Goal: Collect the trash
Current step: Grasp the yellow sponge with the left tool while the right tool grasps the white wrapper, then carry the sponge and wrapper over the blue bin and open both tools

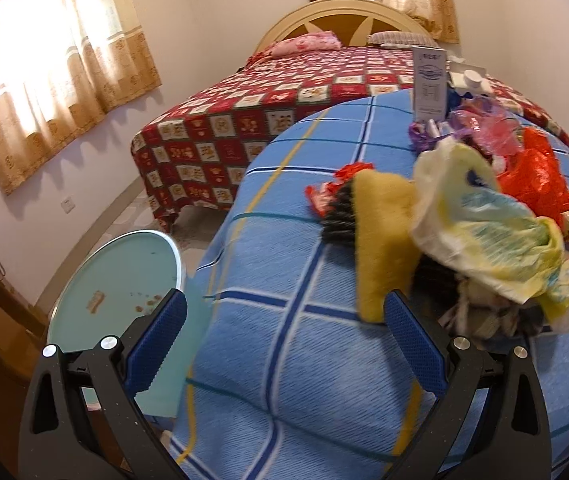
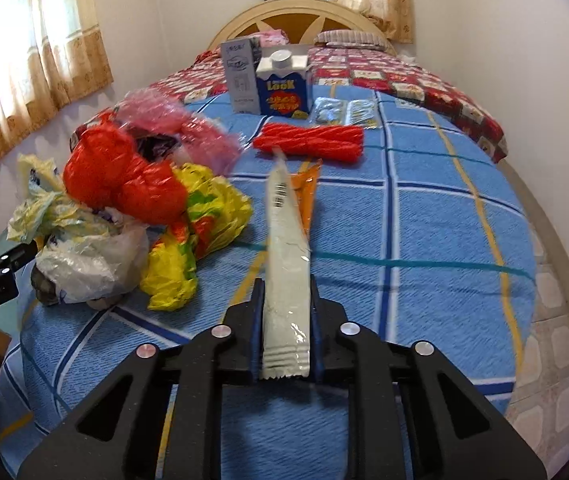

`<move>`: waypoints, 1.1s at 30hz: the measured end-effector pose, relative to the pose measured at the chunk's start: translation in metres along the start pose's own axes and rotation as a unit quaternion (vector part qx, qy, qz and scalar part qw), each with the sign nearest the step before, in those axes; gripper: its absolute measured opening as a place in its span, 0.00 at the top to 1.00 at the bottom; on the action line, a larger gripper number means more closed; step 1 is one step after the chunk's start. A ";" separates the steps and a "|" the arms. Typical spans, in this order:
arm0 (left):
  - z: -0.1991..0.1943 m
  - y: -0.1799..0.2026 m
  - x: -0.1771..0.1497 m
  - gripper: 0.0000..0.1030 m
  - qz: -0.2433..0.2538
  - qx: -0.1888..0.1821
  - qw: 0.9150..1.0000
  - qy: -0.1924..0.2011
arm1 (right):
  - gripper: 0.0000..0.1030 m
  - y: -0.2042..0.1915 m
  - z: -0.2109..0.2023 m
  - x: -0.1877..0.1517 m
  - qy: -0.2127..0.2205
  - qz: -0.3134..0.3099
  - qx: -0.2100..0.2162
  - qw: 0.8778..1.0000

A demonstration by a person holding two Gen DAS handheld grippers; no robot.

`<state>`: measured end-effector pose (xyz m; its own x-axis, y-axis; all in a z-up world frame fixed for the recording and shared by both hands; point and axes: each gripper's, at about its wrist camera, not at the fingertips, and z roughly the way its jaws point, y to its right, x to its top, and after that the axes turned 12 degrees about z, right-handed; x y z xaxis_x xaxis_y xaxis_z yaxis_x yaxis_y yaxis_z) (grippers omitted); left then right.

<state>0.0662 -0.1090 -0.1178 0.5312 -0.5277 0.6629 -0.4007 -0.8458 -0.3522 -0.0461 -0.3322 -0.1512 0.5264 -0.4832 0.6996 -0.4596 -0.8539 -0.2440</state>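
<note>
Closest to you in the right wrist view, your right gripper (image 2: 286, 320) is clamped on a long white wrapper (image 2: 286, 264) that pokes up the middle of the frame, with an orange packet (image 2: 309, 188) just behind it on the blue checked blanket (image 2: 424, 240). The heap of plastic bags (image 2: 132, 208) crowds the left side, while the red twisted bundle (image 2: 308, 142) and the blue carton (image 2: 282, 88) sit further up near the top centre. Your left gripper (image 1: 284, 344) is wide open with nothing in it, yellow sponge (image 1: 384, 240) right at its right finger and the teal bin (image 1: 120, 280) at lower left.
</note>
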 end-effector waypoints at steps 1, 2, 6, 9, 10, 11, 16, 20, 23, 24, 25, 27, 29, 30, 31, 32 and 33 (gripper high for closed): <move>0.002 0.003 0.001 0.07 0.000 -0.004 1.000 0.000 | 0.83 0.003 -0.001 0.001 0.002 0.003 0.000 1.000; 0.002 0.004 0.002 0.07 0.000 -0.007 1.000 -0.001 | 0.83 0.007 -0.001 0.002 0.003 0.005 0.000 1.000; 0.010 0.012 0.004 0.10 0.006 -0.016 1.000 -0.004 | 0.83 0.011 0.001 0.001 0.004 0.008 0.005 1.000; 0.016 0.016 0.007 0.42 0.009 -0.039 0.999 -0.007 | 0.83 0.008 -0.001 0.000 0.007 0.001 0.009 1.000; 0.017 0.016 0.007 0.58 0.009 -0.055 0.998 -0.008 | 0.83 0.007 -0.004 0.000 0.009 -0.001 0.011 1.000; 0.015 0.016 0.008 0.67 0.009 -0.067 0.998 -0.007 | 0.83 0.007 -0.006 0.000 0.012 -0.002 0.013 1.000; -0.003 0.006 0.006 0.83 0.009 -0.069 0.998 0.008 | 0.83 0.001 -0.027 0.008 0.041 -0.007 0.022 0.999; -0.016 -0.017 0.001 0.84 -0.005 -0.070 0.997 0.014 | 0.83 -0.008 -0.046 0.015 0.063 -0.015 0.030 0.997; -0.027 -0.034 -0.003 0.84 -0.012 -0.066 0.998 0.023 | 0.83 -0.018 -0.058 0.019 0.076 -0.025 0.037 0.996; -0.030 -0.039 -0.004 0.84 -0.014 -0.066 0.997 0.024 | 0.83 -0.020 -0.061 0.020 0.078 -0.028 0.040 0.996; -0.034 -0.045 -0.005 0.84 -0.016 -0.067 0.997 0.026 | 0.83 -0.025 -0.064 0.021 0.080 -0.031 0.044 0.995; -0.038 -0.054 -0.007 0.84 -0.017 -0.063 0.997 0.028 | 0.83 -0.037 -0.070 0.023 0.085 -0.043 0.055 0.994; -0.042 -0.066 -0.012 0.84 -0.022 -0.055 0.998 0.024 | 0.83 -0.048 -0.073 0.024 0.088 -0.053 0.064 0.993; -0.042 -0.072 -0.015 0.84 -0.023 -0.046 0.998 0.021 | 0.83 -0.054 -0.073 0.025 0.087 -0.057 0.070 0.992; -0.042 -0.076 -0.016 0.84 -0.023 -0.037 0.999 0.017 | 0.83 -0.062 -0.073 0.025 0.086 -0.062 0.079 0.991; -0.042 -0.082 -0.019 0.84 -0.022 -0.023 0.999 0.011 | 0.83 -0.069 -0.073 0.026 0.085 -0.068 0.087 0.990; -0.042 -0.089 -0.023 0.84 -0.024 -0.009 1.000 0.003 | 0.83 -0.076 -0.073 0.026 0.084 -0.073 0.094 0.989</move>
<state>0.0587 -0.0185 -0.0741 0.5453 -0.4858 0.6831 -0.3882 -0.8686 -0.3079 -0.0491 -0.2656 -0.0654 0.4436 -0.3263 0.8347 -0.2382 -0.9408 -0.2412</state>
